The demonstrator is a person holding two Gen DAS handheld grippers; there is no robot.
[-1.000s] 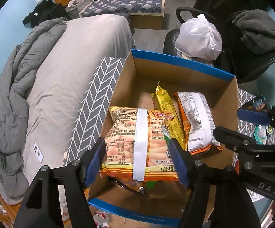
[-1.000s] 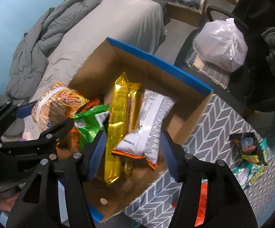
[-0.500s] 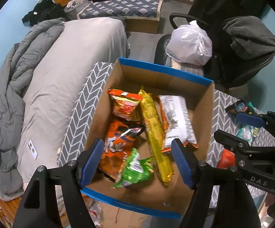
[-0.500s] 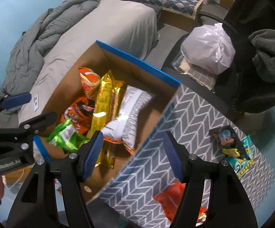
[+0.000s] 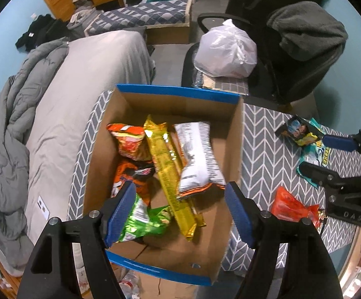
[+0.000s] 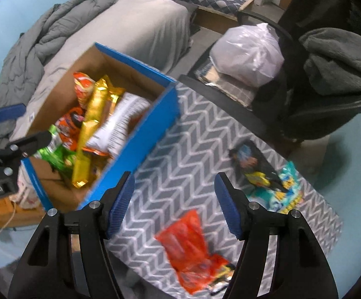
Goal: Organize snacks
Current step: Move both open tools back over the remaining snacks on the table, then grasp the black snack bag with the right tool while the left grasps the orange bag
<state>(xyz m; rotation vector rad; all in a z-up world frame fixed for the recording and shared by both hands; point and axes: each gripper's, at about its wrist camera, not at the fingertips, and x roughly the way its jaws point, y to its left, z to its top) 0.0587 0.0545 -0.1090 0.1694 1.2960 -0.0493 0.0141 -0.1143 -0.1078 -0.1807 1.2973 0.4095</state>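
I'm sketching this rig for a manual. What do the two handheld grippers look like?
Both the left gripper and the right gripper have matte black frames with silver screw heads and two ribbed blue finger pads. White lettering marks each body.

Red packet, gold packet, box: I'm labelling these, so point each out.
Red packet (image 6: 184, 239): right wrist view, middle of the wrapper.
Gold packet (image 5: 169, 172): left wrist view, mid-length.
Box (image 5: 178, 92): left wrist view, far blue rim.
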